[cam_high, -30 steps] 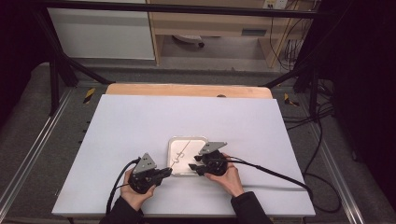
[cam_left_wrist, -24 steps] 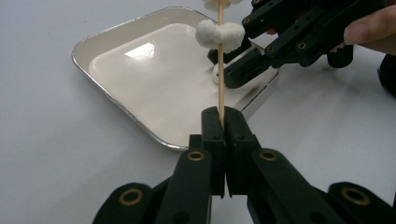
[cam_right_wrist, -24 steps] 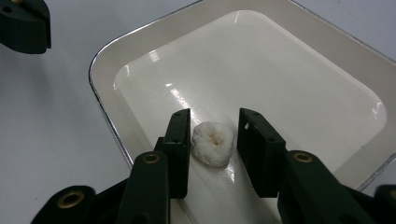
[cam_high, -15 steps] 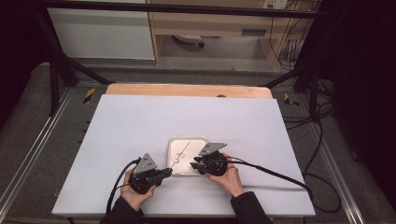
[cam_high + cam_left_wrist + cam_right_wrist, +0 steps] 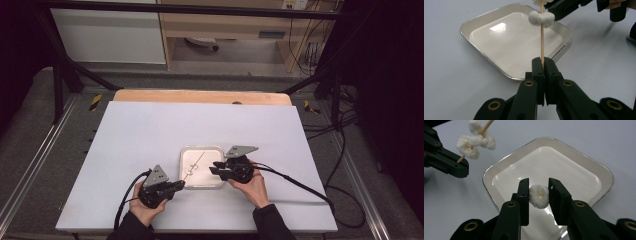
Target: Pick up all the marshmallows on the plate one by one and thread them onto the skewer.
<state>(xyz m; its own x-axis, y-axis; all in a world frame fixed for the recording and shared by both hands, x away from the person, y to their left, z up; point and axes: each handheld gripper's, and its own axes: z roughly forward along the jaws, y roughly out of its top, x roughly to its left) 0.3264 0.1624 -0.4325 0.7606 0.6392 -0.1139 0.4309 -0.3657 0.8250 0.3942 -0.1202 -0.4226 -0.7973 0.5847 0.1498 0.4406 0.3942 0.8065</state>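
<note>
High view shows a person at the near edge of a white table [image 5: 150,130], one gripper in each hand, both working around a shallow white tray [image 5: 218,152] that sits a bit right of the middle and closer to the near edge than the far one. The left gripper [image 5: 181,185] sits just off the tray's near left corner, and in the left gripper view its jaws are pinched tight on the bottom end of a thin wooden skewer [image 5: 542,42], so basically zero gap there. The skewer sticks up and away from the jaws over the tray, and there's a fluffy white marshmallow piece [image 5: 541,18] threaded partway up it, with a bit more white stuff right at the top edge of that view. In the right gripper view you can see the same skewer off to the upper left with a little clump of white pieces on it. The right gripper [image 5: 213,167] hangs over the right side of the tray, and its jaws have just been closing in. They're at a narrow setting now with a single round marshmallow [image 5: 538,196] between them; the left pad is touching it and the right one looks like it's on it too, and the piece is above the tray floor.
</note>
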